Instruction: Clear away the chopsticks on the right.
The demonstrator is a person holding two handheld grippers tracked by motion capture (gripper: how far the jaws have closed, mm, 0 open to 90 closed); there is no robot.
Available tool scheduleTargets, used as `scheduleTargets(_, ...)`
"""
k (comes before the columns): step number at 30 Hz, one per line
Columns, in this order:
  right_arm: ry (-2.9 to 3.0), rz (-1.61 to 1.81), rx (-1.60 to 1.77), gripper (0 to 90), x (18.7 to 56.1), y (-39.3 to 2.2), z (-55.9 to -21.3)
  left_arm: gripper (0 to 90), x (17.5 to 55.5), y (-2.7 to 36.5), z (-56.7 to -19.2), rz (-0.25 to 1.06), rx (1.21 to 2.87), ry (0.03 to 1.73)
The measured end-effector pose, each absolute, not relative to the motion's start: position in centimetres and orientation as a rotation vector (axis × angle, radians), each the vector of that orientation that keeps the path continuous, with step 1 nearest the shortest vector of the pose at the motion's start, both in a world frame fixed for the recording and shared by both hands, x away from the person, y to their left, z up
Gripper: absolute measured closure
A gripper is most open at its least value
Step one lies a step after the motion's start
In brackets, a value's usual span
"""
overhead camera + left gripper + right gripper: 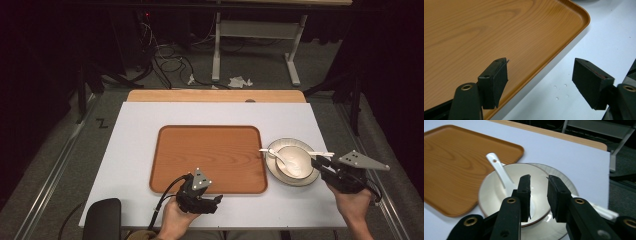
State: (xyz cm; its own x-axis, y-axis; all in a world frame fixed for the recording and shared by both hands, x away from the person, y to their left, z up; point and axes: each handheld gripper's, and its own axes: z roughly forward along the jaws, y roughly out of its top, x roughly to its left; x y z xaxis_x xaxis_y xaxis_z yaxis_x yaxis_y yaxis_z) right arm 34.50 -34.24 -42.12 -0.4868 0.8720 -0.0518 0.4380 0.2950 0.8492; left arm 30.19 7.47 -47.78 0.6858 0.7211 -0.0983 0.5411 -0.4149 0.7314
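Two grippers are in play, and only the right gripper (320,165) is working. Its jaws are narrowed to a slim gap, and I see nothing pressed between the pads; the bowl (499,192) rim lies just beneath and ahead of the tips, so I judge the jaws are set to pinch that near rim, though whether a pad touches it I cannot tell. No grip yet, by my reading.

The bowl sits nested on a plate (566,182), directly ahead of the right jaws. A spoon (499,171) rests in the bowl, its handle pointing away from the jaws and to their left, out over the rim toward the tray (454,170). A pair of white chopsticks (320,153) lies across the plate, passing close under the gripper — worth watching, since a lift by the rim could tip the spoon or drag the sticks.

The left gripper (540,82) has its jaws wide apart, holding nothing. It hangs over the tray's near edge, one jaw above the wood, the other above the white table (609,32). I take this as a waiting post — near the empty tray, likely the place meant for the crockery, ready to steady it.
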Motion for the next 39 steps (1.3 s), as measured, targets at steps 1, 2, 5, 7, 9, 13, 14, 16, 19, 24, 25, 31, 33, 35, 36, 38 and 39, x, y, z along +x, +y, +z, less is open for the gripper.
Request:
scheduleTargets(1,2.054,1.088,1.17,74.1,34.8,-34.5,-41.9,28.6,30.1,7.5,-47.8,0.299,2.121,0.965)
scheduleTargets(2,2.06,1.061,1.172,75.1,35.7,-35.1,-41.6,28.7,30.1,7.6,-47.8,0.303,2.118,0.968)
scheduleTargets(5,2.083,1.015,1.188,75.7,36.9,-35.9,-41.3,28.7,29.9,7.9,-47.7,0.309,2.107,0.983)
scheduleTargets(7,2.091,1.005,1.191,75.9,37.2,-36.0,-41.4,28.7,29.8,8.0,-47.7,0.313,2.104,0.993)
scheduleTargets(9,2.12,0.983,1.227,76.2,38.6,-36.6,-41.9,28.7,29.6,8.2,-47.8,0.315,2.103,1.007)
scheduleTargets(13,2.166,0.927,1.247,76.3,40.4,-37.2,-43.1,28.7,29.4,8.4,-47.9,0.324,2.102,1.024)
scheduleTargets(14,2.175,0.919,1.253,76.3,40.6,-37.2,-43.3,28.7,29.2,8.6,-47.9,0.329,2.098,1.035)
scheduleTargets(16,2.202,0.891,1.256,76.1,41.4,-37.4,-43.7,28.7,29.1,8.8,-48.0,0.335,2.092,1.051)
scheduleTargets(19,2.237,0.864,1.253,76.0,42.4,-37.5,-44.2,28.7,28.8,9.1,-48.1,0.344,2.083,1.075)
scheduleTargets(24,2.27,0.835,1.248,75.6,43.5,-37.6,-44.5,28.7,28.4,9.5,-48.1,0.355,2.073,1.103)
scheduleTargets(25,2.289,0.827,1.249,75.5,44.0,-37.6,-44.8,28.7,28.3,9.6,-48.2,0.356,2.069,1.114)
scheduleTargets(31,2.327,0.802,1.255,75.2,44.9,-37.7,-45.7,28.7,27.8,10.1,-48.3,0.372,2.058,1.154)
scheduleTargets(33,2.336,0.822,1.259,75.1,45.4,-37.9,-45.8,28.7,27.7,10.2,-48.4,0.373,2.054,1.162)
scheduleTargets(35,2.353,0.814,1.251,75.2,45.7,-37.9,-45.7,28.6,27.5,10.3,-48.4,0.378,2.049,1.176)
scheduleTargets(36,2.361,0.808,1.25,75.2,45.8,-37.8,-45.7,28.6,27.5,10.4,-48.4,0.381,2.048,1.18)
scheduleTargets(38,2.369,0.802,1.251,74.9,45.9,-37.7,-45.7,28.6,27.4,10.4,-48.4,0.383,2.048,1.183)
scheduleTargets(39,2.387,0.804,1.23,74.9,46.3,-37.6,-45.8,28.6,27.4,10.5,-48.4,0.384,2.047,1.187)
